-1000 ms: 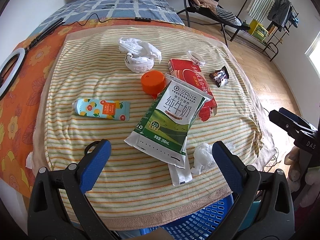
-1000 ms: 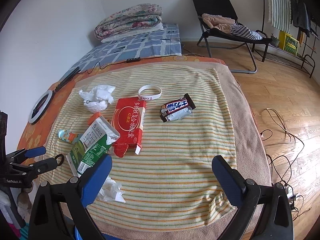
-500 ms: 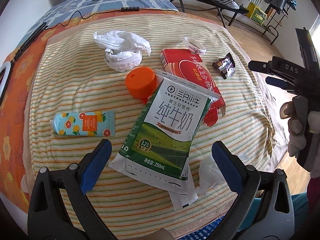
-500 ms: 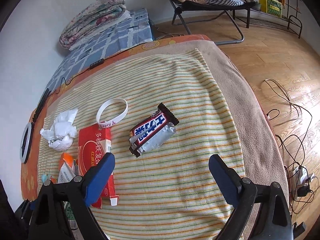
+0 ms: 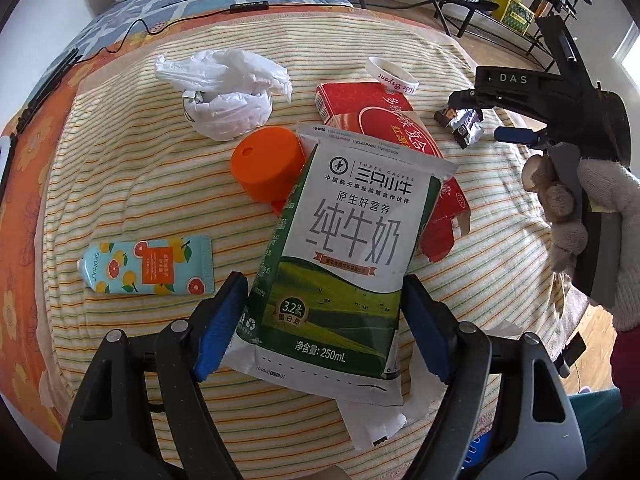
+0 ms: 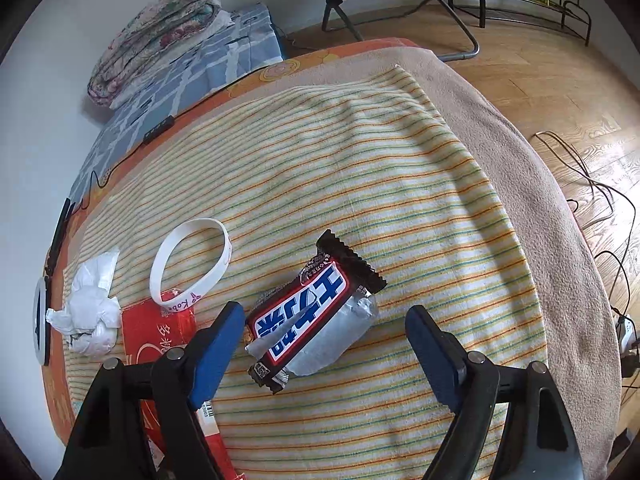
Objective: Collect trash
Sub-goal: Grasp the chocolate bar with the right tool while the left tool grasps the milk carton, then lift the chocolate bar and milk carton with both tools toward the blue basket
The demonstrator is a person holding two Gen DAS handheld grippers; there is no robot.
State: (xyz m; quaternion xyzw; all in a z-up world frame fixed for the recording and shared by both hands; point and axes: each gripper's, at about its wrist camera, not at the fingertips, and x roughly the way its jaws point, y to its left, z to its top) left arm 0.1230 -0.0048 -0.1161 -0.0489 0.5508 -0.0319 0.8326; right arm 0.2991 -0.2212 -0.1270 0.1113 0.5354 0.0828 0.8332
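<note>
- Blue-padded left gripper (image 5: 322, 316), left wrist view: jaws stood open, straddling the lower half of the flattened milk carton (image 5: 340, 256) on the striped blanket (image 5: 120, 200), pads close beside its edges — not yet pinching. The carton overlapped the orange cap (image 5: 267, 166) and the red box (image 5: 384, 128); a squeeze low on the carton should lift it alone. The fruit-print pouch (image 5: 148, 266) and white plastic bag (image 5: 228, 92) lay apart.
- Right gripper (image 6: 324, 344), right wrist view: jaws open around the candy wrapper (image 6: 312, 316), left pad nearly touching. The wrapper lay askew — turning the jaws square across it before closing seemed wise. The white wristband (image 6: 192, 268) lay just beside.
</note>
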